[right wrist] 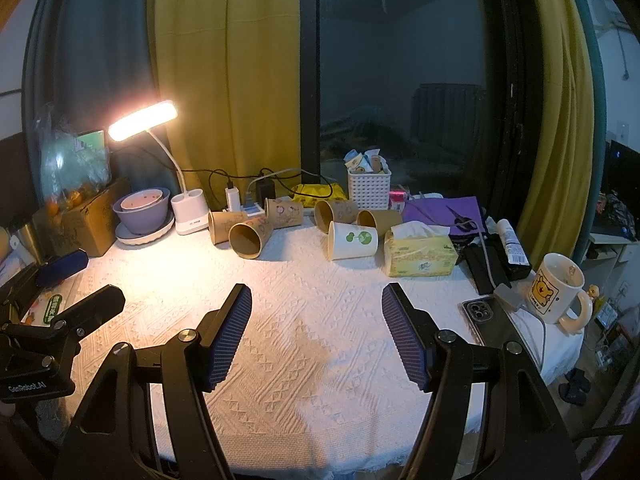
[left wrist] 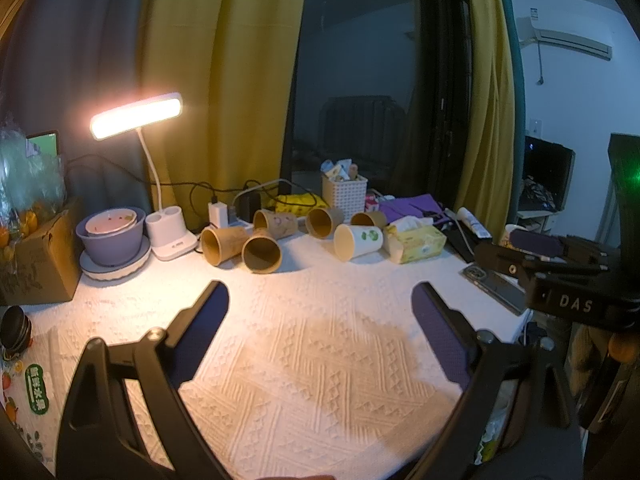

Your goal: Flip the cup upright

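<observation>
Several paper cups lie on their sides at the back of the white tablecloth (left wrist: 304,344). One is a white cup (left wrist: 357,241) with green prints, also in the right wrist view (right wrist: 352,240). The others are brown cups (left wrist: 262,255) (right wrist: 250,237), mouths facing me. My left gripper (left wrist: 320,300) is open and empty, hovering over the cloth well in front of the cups. My right gripper (right wrist: 316,304) is open and empty too, also short of the cups. The left gripper (right wrist: 80,284) shows at the left edge of the right wrist view.
A lit desk lamp (right wrist: 188,204), stacked bowls (right wrist: 142,212), a cardboard box (right wrist: 80,224), a tissue box (right wrist: 420,252), a white basket (right wrist: 368,188), a phone (right wrist: 480,312) and a bear mug (right wrist: 558,288) ring the cloth. Cables and chargers lie behind the cups.
</observation>
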The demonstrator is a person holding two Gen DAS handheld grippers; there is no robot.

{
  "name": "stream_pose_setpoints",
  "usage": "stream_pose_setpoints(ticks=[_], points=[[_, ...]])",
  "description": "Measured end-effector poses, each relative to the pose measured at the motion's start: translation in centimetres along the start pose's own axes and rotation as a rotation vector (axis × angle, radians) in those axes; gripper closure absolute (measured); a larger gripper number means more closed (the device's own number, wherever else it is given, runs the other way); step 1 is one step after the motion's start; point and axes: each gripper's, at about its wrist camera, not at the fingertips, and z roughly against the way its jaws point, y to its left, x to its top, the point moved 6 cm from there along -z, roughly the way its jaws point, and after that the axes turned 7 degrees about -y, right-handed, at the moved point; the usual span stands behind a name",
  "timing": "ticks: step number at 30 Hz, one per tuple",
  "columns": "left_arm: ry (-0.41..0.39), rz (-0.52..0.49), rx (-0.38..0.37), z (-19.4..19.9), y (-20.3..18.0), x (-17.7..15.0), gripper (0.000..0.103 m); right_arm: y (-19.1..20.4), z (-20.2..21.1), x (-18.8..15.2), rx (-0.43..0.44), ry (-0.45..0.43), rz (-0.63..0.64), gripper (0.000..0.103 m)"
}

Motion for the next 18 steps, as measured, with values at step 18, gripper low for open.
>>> stream_pose_setpoints(ticks=[18], points=[[0.004,0.009,-0.005,0.01,0.02,-0.01,0.009,-0.06,-0.1,0.06,-0.003,-0.001,0.0,0.032]])
